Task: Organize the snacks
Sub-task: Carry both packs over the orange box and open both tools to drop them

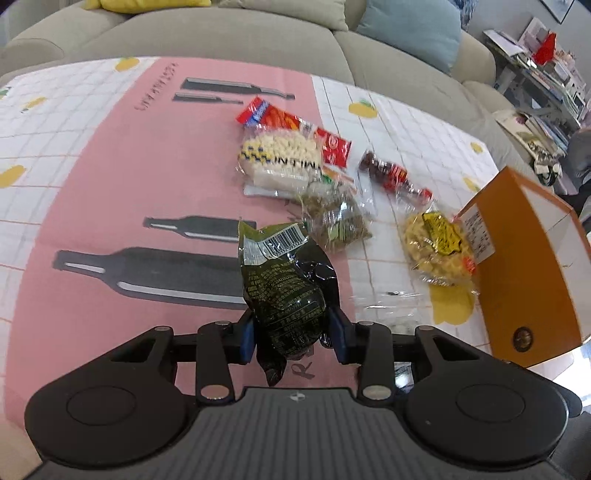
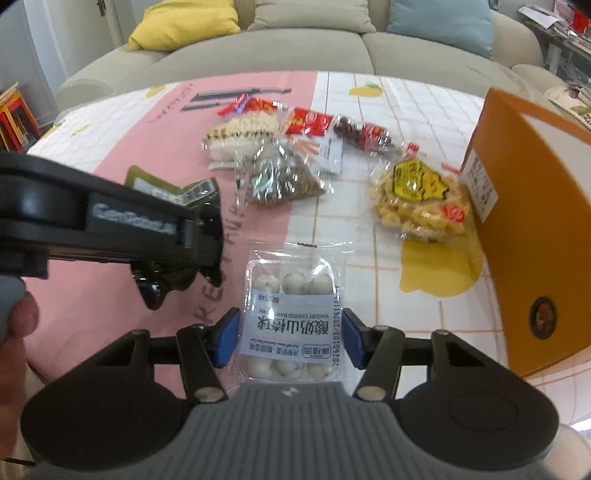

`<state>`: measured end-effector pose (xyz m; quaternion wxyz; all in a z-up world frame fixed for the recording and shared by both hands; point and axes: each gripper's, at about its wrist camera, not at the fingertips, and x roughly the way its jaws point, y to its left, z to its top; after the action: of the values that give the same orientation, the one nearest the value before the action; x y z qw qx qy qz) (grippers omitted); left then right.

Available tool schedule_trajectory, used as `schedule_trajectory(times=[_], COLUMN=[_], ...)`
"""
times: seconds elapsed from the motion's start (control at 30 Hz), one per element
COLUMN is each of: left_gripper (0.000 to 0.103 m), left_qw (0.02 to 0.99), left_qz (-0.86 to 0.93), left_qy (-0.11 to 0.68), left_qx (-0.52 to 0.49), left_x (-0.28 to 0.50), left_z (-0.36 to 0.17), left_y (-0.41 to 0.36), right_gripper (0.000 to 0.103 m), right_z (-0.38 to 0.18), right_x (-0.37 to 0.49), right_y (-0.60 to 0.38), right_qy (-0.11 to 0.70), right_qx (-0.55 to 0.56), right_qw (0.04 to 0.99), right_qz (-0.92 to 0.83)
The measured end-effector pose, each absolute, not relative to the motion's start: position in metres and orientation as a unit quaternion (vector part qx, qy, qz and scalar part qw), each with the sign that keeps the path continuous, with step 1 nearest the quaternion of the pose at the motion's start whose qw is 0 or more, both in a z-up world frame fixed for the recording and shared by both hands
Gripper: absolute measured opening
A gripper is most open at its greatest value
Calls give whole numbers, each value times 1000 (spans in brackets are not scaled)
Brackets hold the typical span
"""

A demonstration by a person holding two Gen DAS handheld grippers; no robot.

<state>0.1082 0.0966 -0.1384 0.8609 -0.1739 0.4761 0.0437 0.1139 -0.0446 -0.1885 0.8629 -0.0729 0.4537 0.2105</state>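
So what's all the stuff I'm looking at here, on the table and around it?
dark green packet: 1, dark green, held off the table by the left gripper
yogurt ball pack: 1, clear with white balls, between the right gripper's fingers
yellow snack bag: 1, yellow, beside the orange box
orange box: 1, orange, table's right edge
green snack bag: 1, clear with greenish bits, mid-table
white snack bag: 1, clear with pale pieces, mid-table
red packets: several, red, far end of the pile
tablecloth: 1, pink and white
sofa: 1, beige, behind the table
cushions: 2, yellow and blue, on the sofa
left gripper: black, blue pads
right gripper: black, blue pads
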Motion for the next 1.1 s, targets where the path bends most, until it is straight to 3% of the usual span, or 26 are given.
schedule_trajectory(times=[0.7,1.1], left_gripper=[44,44], left_qw=[888,872], left_qz=[-72,-187], left_qy=[433,445], left_qx=[-136,-82], left_x=[94,173], left_z=[-17,3], left_y=[-1,-100], right_gripper=[56,56], right_z=[-36,-18], right_x=[127,173], right_y=[-176,-262], right_qy=[369,382], right_qx=[-26,-60], right_qw=[911,910], right_qz=[183,150])
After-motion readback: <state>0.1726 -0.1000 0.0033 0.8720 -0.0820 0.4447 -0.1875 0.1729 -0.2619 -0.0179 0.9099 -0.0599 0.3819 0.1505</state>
